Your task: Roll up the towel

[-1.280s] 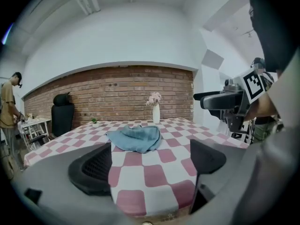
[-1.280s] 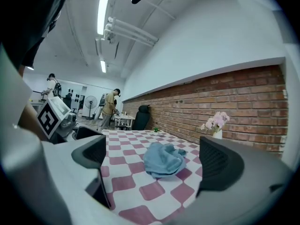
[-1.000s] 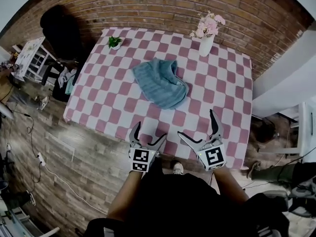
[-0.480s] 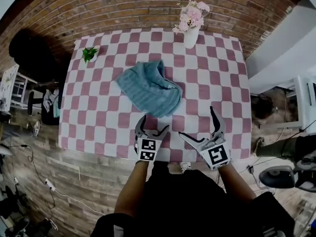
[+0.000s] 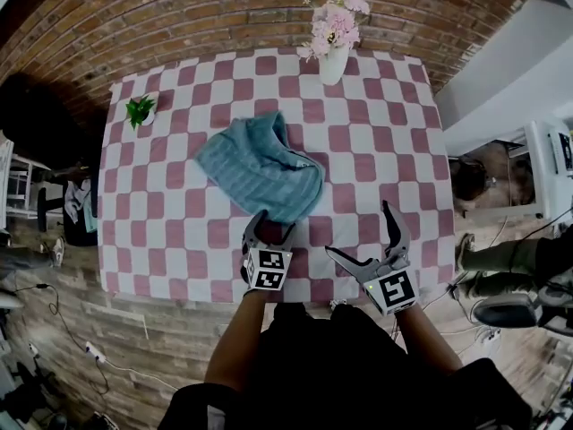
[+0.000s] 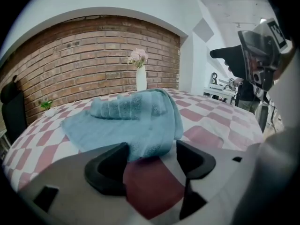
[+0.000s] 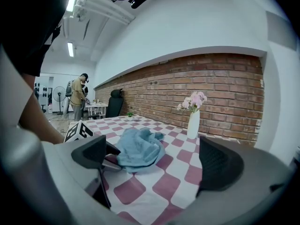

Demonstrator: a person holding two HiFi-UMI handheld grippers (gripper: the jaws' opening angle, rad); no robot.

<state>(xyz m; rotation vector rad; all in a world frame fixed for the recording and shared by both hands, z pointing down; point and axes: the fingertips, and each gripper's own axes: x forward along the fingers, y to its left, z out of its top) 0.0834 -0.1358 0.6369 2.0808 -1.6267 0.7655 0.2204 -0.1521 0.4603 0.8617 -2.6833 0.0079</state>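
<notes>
A crumpled light-blue towel (image 5: 260,164) lies on the table with a red-and-white checked cloth (image 5: 376,150), partly folded over itself. My left gripper (image 5: 271,227) is at the towel's near corner. In the left gripper view that corner (image 6: 147,146) lies between the jaw tips of the left gripper (image 6: 150,156). The jaws have just been closing, but a gap still shows and the pads do not press on the cloth. My right gripper (image 5: 360,229) hangs wide open and holds nothing, right of the towel and near the table's front edge. From the right gripper (image 7: 154,158) the towel (image 7: 138,149) lies ahead and to the left.
A white vase of pink flowers (image 5: 333,47) stands at the table's far edge by the brick wall. A small green plant (image 5: 141,110) sits at the far left corner. A person (image 7: 77,97) stands far off beside a black chair (image 7: 115,102).
Both grippers have moved forward over the table's near edge. The left one has come down to the towel's near corner and its jaws have narrowed. The right one stays wide open.
</notes>
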